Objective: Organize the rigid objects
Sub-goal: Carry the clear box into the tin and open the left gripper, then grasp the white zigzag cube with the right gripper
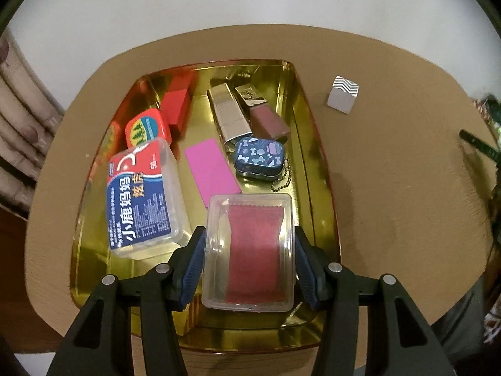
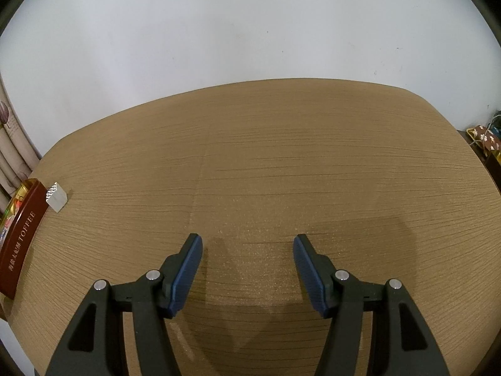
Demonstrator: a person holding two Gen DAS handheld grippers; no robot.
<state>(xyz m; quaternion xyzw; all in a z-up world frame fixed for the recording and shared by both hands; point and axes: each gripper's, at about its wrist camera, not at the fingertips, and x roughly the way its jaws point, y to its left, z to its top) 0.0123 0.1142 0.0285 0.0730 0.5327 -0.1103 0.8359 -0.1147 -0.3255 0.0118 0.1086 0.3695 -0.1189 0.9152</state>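
Two grippers were seen over a brown wood-grain table (image 2: 281, 156). Left gripper (image 1: 249, 250) was clamped on a clear plastic box (image 1: 249, 219) with a red cloth inside; blue pads (image 1: 195, 257) were pressed against both long sides. The box was held over the near end of a gold tin tray (image 1: 316, 169). Already lying in the tray: a floss-pick box (image 1: 142, 194) at left, a red-orange square tin (image 1: 148, 127), a red block (image 1: 175, 103), a pink card (image 1: 209, 169), a gold lipstick case (image 1: 228, 112), a mauve gloss tube (image 1: 266, 116) and a blue patterned tin (image 1: 261, 156) with a ball chain. One silver cube (image 1: 343, 94) was left on the table, right of the tray, apart from it. Right gripper (image 2: 247, 266) was held above bare table with jaws parted, nothing between them.
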